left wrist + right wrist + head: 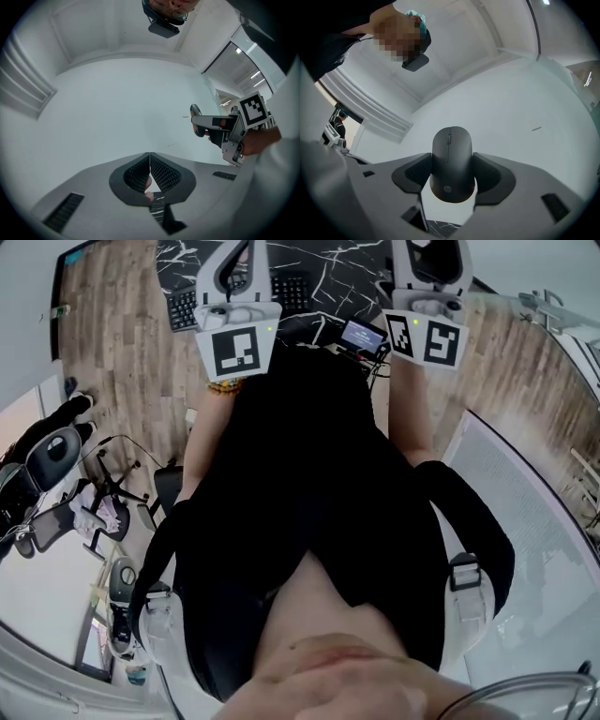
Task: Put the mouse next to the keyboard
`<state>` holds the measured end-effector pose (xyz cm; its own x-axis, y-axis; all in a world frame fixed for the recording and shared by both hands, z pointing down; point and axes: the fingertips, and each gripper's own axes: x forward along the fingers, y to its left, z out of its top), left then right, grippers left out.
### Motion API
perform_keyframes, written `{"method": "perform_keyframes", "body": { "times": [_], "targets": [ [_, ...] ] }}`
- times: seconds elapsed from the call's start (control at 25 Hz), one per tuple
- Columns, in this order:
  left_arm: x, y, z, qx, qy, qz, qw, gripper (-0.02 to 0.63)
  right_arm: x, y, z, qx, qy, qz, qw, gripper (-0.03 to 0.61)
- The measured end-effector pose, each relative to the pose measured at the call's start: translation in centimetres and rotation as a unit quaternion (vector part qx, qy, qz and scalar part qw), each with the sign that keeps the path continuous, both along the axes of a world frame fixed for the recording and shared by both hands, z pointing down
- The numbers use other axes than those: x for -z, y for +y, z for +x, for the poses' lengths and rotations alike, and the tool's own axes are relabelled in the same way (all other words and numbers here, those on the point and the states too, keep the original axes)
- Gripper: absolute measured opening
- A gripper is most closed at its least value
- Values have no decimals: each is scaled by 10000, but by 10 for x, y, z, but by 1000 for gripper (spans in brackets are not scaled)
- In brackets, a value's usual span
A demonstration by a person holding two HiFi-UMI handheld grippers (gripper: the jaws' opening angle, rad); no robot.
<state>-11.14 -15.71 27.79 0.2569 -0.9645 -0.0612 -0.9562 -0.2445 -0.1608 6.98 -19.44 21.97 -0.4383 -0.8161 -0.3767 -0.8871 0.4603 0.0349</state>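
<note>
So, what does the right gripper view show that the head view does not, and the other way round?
Only the right gripper view shows the black mouse, clamped between the jaws of the right gripper, and the ceiling above. Only the head view shows the keyboard, the left gripper and the wood floor. Both show the right gripper, the person and part of the black marbled table.

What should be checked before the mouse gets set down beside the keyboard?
1. Mouse gripped by the right gripper: ok.
2. Left gripper shut and empty: ok.
3. Keyboard in sight on the table: ok, partly behind the left gripper.
4. Free spot beside the keyboard: cannot tell, the grippers cover it.
5. Right gripper aimed at the table: not ok, its view looks up at the ceiling.
</note>
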Motion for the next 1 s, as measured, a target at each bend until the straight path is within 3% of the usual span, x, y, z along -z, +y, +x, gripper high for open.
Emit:
{"method": "perform_keyframes", "body": {
  "times": [0.2,0.32,0.6,1.0],
  "targets": [
    [-17,-2,-3,-43,161,-196,9997,15,-10,-10,0,-119,51,-81,9999,290],
    [-34,-5,-6,-162,-7,-416,9990,15,-16,-13,-2,-209,62,-63,9997,290],
    [-36,-12,-23,-46,210,-323,9992,15,-12,-17,-10,-230,188,2,9996,290],
    [-41,-19,-15,57,215,-278,9994,15,-13,-25,3,-216,219,59,9995,288]
  ]
}}
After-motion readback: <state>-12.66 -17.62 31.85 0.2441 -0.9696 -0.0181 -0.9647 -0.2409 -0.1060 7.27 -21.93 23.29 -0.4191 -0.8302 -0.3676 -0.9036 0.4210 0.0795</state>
